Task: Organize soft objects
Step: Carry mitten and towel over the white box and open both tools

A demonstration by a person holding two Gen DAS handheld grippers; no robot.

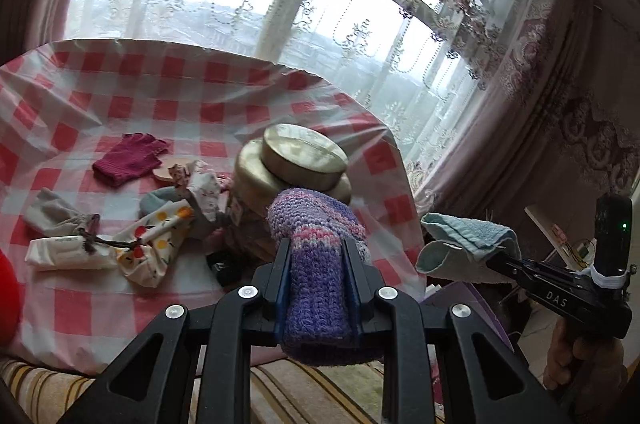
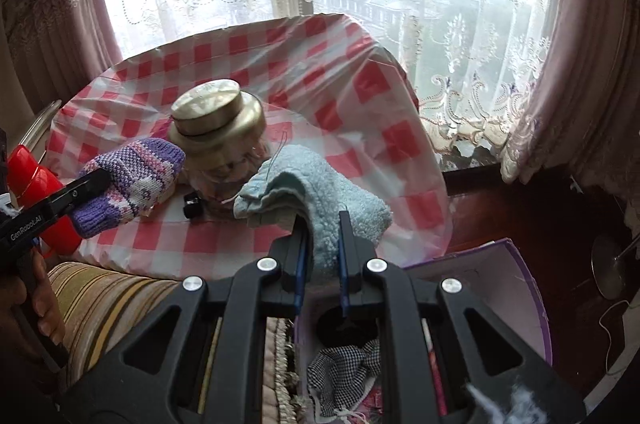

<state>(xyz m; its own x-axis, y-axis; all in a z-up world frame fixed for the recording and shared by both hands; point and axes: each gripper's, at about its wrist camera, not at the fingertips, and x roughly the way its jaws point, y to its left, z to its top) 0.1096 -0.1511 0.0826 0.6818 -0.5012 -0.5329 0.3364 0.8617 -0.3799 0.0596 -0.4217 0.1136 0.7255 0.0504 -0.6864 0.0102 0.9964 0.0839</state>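
My left gripper (image 1: 316, 248) is shut on a purple knitted mitten (image 1: 316, 264) and holds it above the table's near edge; the mitten also shows in the right wrist view (image 2: 132, 179). My right gripper (image 2: 323, 224) is shut on a light blue fleece cloth (image 2: 320, 191), held to the right of the table above a purple box (image 2: 528, 296); the cloth also shows in the left wrist view (image 1: 468, 236). On the table lie a magenta glove (image 1: 128, 159), a fruit-print pouch (image 1: 156, 244), a grey drawstring bag (image 1: 56, 216) and a small floral pouch (image 1: 204, 191).
A red-and-white checked cloth covers the table (image 1: 120, 95). A jar with a gold lid (image 1: 300, 151) stands near the table's right side. The purple box holds a checked fabric piece (image 2: 344, 368). A red object (image 2: 36, 191) is at the left. A striped cushion (image 2: 104, 300) lies below.
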